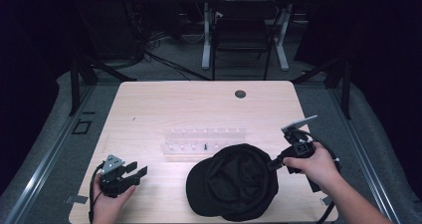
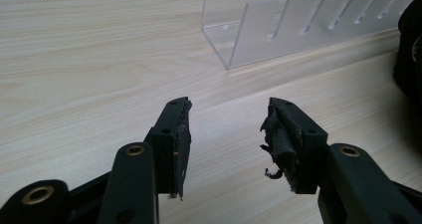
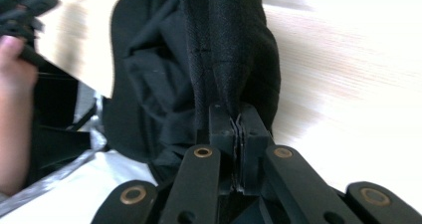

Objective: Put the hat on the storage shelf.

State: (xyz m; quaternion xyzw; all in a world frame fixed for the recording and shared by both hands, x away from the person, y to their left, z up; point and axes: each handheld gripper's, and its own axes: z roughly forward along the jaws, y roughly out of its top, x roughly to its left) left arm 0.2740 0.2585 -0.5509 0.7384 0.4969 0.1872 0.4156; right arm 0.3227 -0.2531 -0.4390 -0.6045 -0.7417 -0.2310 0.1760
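A black cap (image 1: 234, 181) lies upside down near the table's front edge, right of centre, its brim pointing left. My right gripper (image 1: 273, 163) is shut on the cap's right rim; in the right gripper view the black fabric (image 3: 224, 59) is pinched between the closed jaws of that gripper (image 3: 238, 122). My left gripper (image 1: 140, 170) rests at the front left of the table, open, well to the left of the cap. In the left gripper view my left gripper (image 2: 226, 122) holds nothing above bare wood, and the cap's edge (image 2: 410, 50) shows at the far right.
A clear acrylic rack (image 1: 205, 143) with several slots stands just behind the cap; its corner (image 2: 278, 30) is ahead of the left gripper. A round grommet (image 1: 240, 93) sits near the table's far edge. A chair (image 1: 244, 30) and desk legs stand beyond the table.
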